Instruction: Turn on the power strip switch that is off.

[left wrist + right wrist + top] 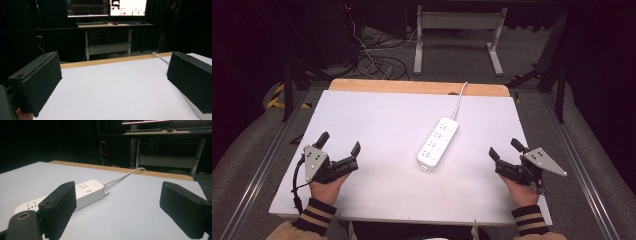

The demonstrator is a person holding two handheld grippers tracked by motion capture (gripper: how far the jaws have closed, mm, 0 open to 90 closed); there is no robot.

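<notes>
Left hand-held gripper (339, 142): held low near the counter's near left corner, jaws spread wide with nothing between them; its own view shows bare white surface between the two black pads (37, 82).
Right hand-held gripper (504, 149): held near the counter's near right corner, close to the right edge, jaws standing wide apart and gripping nothing; the pads (58, 208) frame open counter in its own view.
Hands: a person's left hand (326, 184) and right hand (521, 191) come in over the near edge, both in striped cuffs.
Power strip (438, 142): a white multi-socket strip lying flat on the counter a little right of centre, set at a slant, one end toward the near edge, the other toward the far edge.
Strip relative to the hand-held grippers: between the two, touching neither; nearer the right one, and lying ahead and to the left of that tool's left jaw in the right gripper view (72, 195).
Cable (458, 102): white, running from the strip's far end up over the counter's far edge.
Counter (377, 115): white top with a bare wooden band along the far edge.
Background: a white-framed desk (457, 22) stands beyond the far edge; lit monitors (106, 7) glow in the left gripper view.
</notes>
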